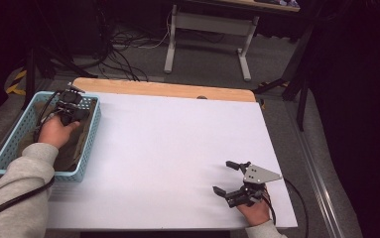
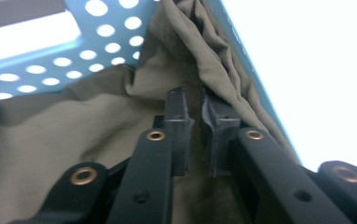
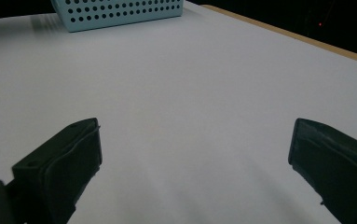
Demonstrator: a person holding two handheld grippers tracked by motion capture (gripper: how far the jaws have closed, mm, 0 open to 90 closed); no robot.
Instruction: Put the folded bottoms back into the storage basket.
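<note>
Our left gripper (image 2: 195, 112) is down inside the blue basket (image 1: 89, 144) at the table's left edge, its jaws drawn nearly together on a fold of the olive cloth (image 2: 73, 135) that fills the basket. The fabric bunches up between the pads, so we judge it pinched and ready to be lifted out. The cloth lies crumpled against the perforated wall, which is likely why we come in from above at the far end, where a ridge of fabric stands up to be caught.

Our right gripper (image 1: 232, 178) waits near the front right corner of the table (image 1: 177, 139), jaws spread wide and holding nothing — kept clear, we think, to receive or spread the cloth once it comes out.

The table top is plain white with a wooden strip along its far edge. Beyond it the room is dim: grey floor, tangled cables (image 1: 123, 54), the white legs of another desk (image 1: 207, 29).
</note>
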